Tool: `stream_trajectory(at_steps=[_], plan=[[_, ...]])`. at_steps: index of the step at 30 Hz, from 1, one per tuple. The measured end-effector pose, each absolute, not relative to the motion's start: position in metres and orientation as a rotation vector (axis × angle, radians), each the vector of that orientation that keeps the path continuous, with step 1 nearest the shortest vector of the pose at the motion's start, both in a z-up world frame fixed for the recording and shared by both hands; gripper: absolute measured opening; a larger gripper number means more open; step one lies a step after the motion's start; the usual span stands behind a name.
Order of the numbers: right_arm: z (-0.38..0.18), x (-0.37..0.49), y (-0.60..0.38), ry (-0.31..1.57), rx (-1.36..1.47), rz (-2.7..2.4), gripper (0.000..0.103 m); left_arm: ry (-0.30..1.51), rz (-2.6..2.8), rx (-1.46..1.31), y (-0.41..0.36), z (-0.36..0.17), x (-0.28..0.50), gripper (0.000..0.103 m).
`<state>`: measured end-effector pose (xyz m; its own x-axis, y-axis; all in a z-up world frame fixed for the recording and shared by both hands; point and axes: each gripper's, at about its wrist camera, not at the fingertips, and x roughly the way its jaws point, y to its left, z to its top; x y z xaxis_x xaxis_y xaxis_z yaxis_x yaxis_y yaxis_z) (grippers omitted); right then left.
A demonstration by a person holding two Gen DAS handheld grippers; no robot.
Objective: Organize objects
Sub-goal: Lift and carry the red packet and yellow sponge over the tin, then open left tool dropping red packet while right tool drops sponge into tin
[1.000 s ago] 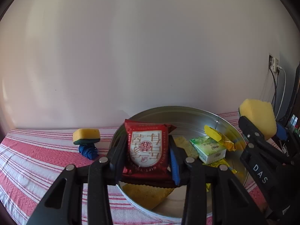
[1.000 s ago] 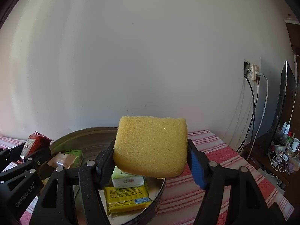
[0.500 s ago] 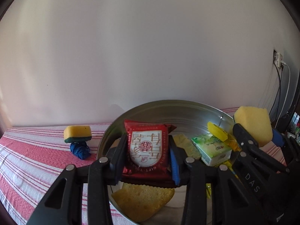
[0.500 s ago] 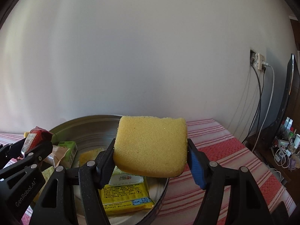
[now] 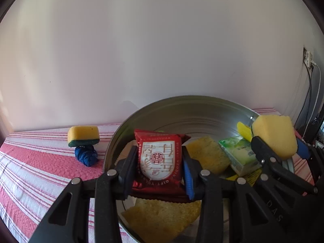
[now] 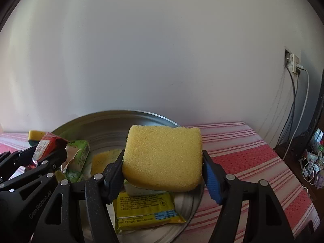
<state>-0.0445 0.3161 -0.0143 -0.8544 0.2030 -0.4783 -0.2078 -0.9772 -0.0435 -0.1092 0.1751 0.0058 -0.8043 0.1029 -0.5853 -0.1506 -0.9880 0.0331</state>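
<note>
1. The left gripper (image 5: 159,160) points forward and somewhat downward, its jaws clamped on the two sides of a red packet (image 5: 158,160).
2. The right gripper (image 6: 163,167) points the same way, close at the left one's right side, its jaws set wider and pressed against a sponge (image 6: 163,159).

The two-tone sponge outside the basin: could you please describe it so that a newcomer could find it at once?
Start at the round metal basin on the striped tablecloth. Left of it, near the wall, a sponge sits atop a dark blue bundle. Unlike the others, it has a green bottom layer.
</note>
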Motion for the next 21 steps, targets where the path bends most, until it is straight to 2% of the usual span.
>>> stream_trajectory(at_steps=[21], plan=[[-0.018,-0.049,0.308,-0.041,-0.812,2.87,0.071,0.165,2.852,-0.929,0.182,-0.007,-0.116,0.039]])
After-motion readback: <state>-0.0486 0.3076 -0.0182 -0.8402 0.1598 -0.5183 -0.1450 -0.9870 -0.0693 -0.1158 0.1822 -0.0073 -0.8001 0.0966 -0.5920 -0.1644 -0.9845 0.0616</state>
